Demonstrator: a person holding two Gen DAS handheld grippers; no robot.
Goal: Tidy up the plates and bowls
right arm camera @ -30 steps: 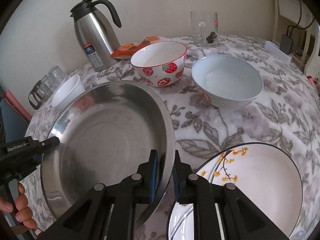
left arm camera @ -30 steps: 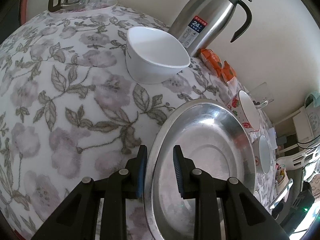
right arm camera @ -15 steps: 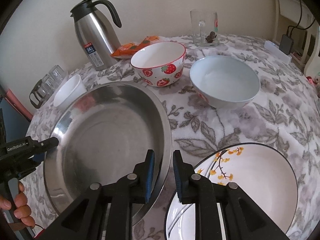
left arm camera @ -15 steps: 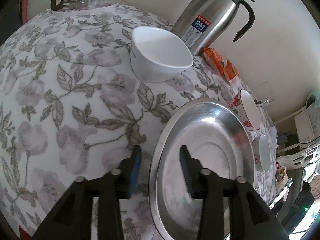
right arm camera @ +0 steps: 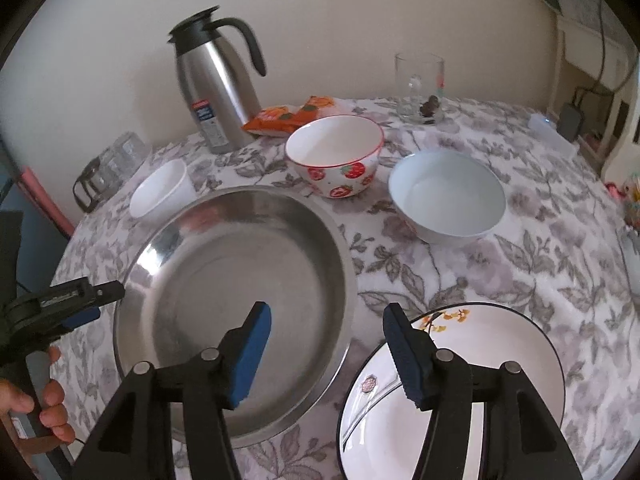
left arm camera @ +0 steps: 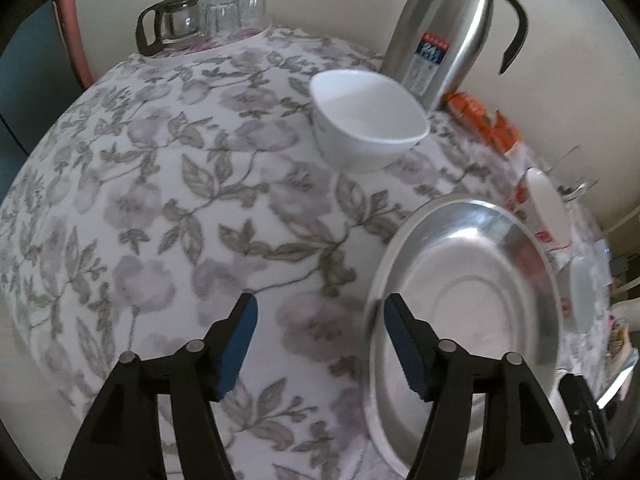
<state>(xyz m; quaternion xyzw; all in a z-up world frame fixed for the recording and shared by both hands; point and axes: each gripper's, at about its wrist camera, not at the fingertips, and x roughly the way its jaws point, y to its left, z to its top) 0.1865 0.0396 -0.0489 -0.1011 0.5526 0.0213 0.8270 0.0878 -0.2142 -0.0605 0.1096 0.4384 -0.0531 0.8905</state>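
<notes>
A large steel plate (right arm camera: 224, 264) lies flat on the flowered tablecloth; it also shows in the left wrist view (left arm camera: 472, 292). My left gripper (left arm camera: 320, 336) is open and empty, just left of the plate's rim. My right gripper (right arm camera: 326, 344) is open and empty, its jaws astride the plate's right rim. A white plate with a yellow flower sprig (right arm camera: 472, 380) lies to the right of it. A small white bowl (left arm camera: 366, 124), a strawberry bowl (right arm camera: 334, 154) and a pale blue bowl (right arm camera: 446, 196) stand beyond.
A steel thermos jug (right arm camera: 216, 84) stands at the back by orange snack packets (right arm camera: 290, 116). A glass mug (right arm camera: 420, 88) is at the back right. A glass pot and tumblers (left arm camera: 200, 16) stand at the far left edge of the table.
Both grippers have let go of the steel plate's rim and opened wide. The plate now rests on the table. The left gripper has drawn back to the left.
</notes>
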